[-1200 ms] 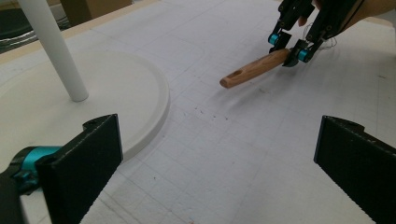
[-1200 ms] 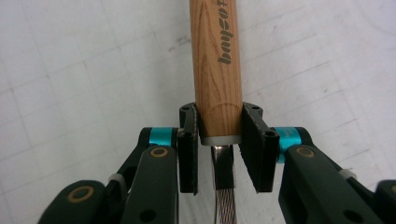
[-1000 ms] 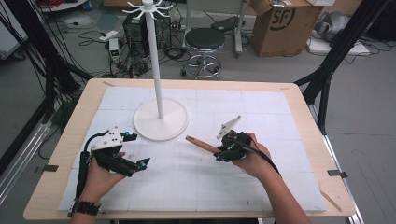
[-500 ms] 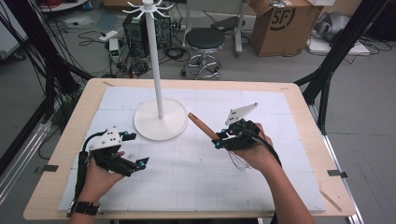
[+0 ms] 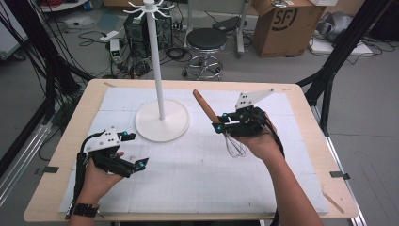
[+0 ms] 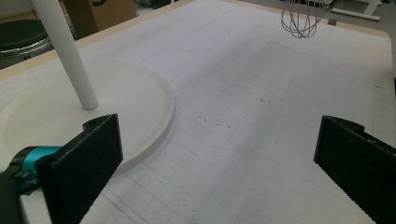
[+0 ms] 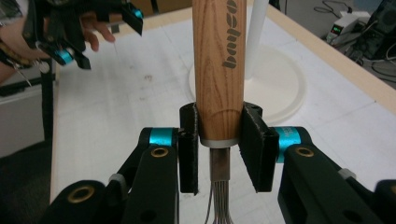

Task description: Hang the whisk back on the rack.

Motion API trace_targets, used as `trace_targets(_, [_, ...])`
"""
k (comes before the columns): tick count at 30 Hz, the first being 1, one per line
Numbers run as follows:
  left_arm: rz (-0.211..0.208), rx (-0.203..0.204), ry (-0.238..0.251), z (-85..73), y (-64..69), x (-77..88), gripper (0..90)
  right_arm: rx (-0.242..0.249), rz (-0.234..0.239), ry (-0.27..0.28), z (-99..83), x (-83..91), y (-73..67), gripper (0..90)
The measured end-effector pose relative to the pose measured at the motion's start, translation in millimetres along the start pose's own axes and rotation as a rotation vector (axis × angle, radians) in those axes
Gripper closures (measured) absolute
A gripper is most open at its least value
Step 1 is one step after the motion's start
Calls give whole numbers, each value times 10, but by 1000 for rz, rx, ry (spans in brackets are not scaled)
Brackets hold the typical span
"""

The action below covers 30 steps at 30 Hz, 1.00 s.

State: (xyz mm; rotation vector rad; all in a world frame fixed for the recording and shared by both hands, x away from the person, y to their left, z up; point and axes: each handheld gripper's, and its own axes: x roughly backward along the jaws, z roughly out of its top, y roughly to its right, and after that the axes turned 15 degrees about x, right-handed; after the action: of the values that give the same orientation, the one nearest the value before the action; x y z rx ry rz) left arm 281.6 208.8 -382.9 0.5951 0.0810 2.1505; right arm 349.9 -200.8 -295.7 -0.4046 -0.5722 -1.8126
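The table [image 5: 306, 155] carried a white gridded mat [image 5: 197, 169] over most of its top. The white stand [image 5: 162, 123], taken here as the landmark, stood on the far half of the mat, left of centre: a round base plate with a thin upright pole [image 5: 157, 61] ending in a ring of hooks [image 5: 148, 8].

The right gripper [image 5: 217, 123] was positioned to the right of the stand base, close to it but not touching, and raised clear of the mat. Its jaws were clamped on the whisk [image 5: 221, 127] at the lower end of the wooden handle, just above the metal collar, as the right gripper view confirmed [image 7: 219, 70]. The handle pointed up and away, leaning toward the stand pole. The wire loops [image 5: 234, 147] hung below the jaws on the side away from the stand, above the mat; the left gripper view showed them suspended with no contact [image 6: 301, 18].

The left gripper [image 5: 136, 165] was positioned in front of the stand base, on the near-left side, low over the mat. Its jaws were spread wide with nothing between them; the left gripper view showed the edge of the stand base [image 6: 154, 93] just beyond the jaw on the left of that view.
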Motion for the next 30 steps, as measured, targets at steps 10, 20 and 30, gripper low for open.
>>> trace_targets(10, [-6, 0, 2, -1, 11, -7, 17, -2, 15, 53, 201, 73, 125, 699])
trace_targets(20, [-10, -3, 3, 2, 7, 5, 16, 8, 34, 83, 395, 122, 349, 700])
trace_targets(30, [-5, 5, 11, -2, -13, 26, 17, 21, 68, 114, 652, 109, 556, 700])
